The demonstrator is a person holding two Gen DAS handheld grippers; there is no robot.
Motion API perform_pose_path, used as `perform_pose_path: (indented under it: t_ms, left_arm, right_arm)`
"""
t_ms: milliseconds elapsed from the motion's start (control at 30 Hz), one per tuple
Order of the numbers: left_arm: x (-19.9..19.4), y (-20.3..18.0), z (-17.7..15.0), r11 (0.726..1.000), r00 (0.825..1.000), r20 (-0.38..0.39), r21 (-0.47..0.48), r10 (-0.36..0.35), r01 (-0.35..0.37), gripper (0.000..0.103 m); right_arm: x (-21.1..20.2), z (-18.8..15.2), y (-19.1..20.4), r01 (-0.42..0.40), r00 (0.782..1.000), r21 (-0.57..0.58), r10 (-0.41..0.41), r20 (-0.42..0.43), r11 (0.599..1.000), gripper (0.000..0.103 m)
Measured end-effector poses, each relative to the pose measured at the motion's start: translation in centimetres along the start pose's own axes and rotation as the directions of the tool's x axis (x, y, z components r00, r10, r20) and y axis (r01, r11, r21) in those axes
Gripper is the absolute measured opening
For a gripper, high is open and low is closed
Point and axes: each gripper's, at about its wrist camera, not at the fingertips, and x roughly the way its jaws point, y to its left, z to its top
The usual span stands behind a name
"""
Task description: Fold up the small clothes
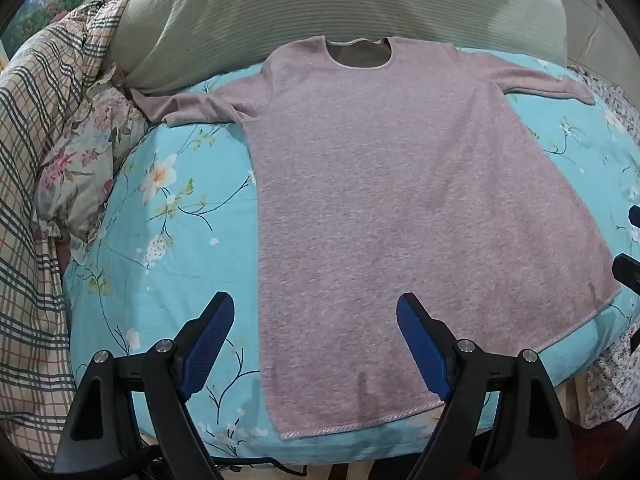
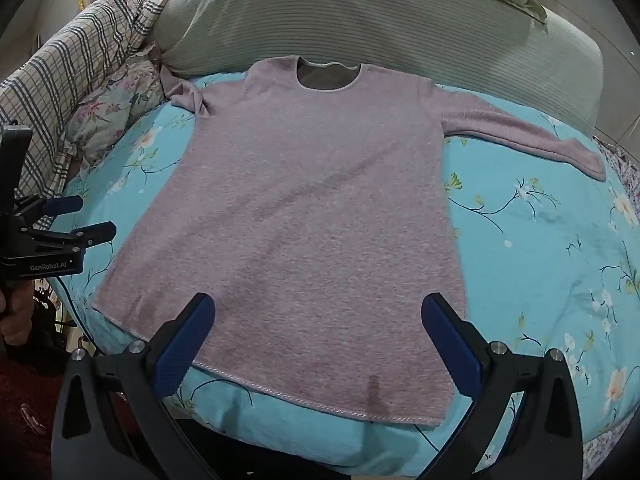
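A small pink long-sleeved garment point(image 1: 392, 208) lies flat and spread out on a turquoise floral sheet point(image 1: 168, 216), neck away from me, sleeves out to both sides. It also shows in the right wrist view point(image 2: 304, 216). My left gripper point(image 1: 316, 308) is open and empty, hovering over the garment's hem near its left corner. My right gripper point(image 2: 318, 308) is open and empty over the hem near the right corner. The left gripper also shows at the left edge of the right wrist view point(image 2: 88, 216), open. The right gripper's fingers point(image 1: 628, 268) show at the left wrist view's right edge.
A large ribbed pale-green pillow point(image 1: 304, 12) lies beyond the neckline. A plaid blanket point(image 1: 36, 168) and a floral pillow point(image 1: 88, 168) are bunched at the left. The bed's front edge point(image 2: 304, 444) is just under the hem.
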Motion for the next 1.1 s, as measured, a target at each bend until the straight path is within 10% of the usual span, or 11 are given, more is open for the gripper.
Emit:
perform_pose_path:
  t_ms: [1100]
  left_arm:
    - [1.7, 0.7, 0.5, 0.998, 0.997, -0.049, -0.019, -0.059, 0.058, 0.084]
  right_arm:
    - [0.8, 1.1, 0.4, -0.025, 1.000, 0.023, 0.025, 0.004, 0.999, 0.103]
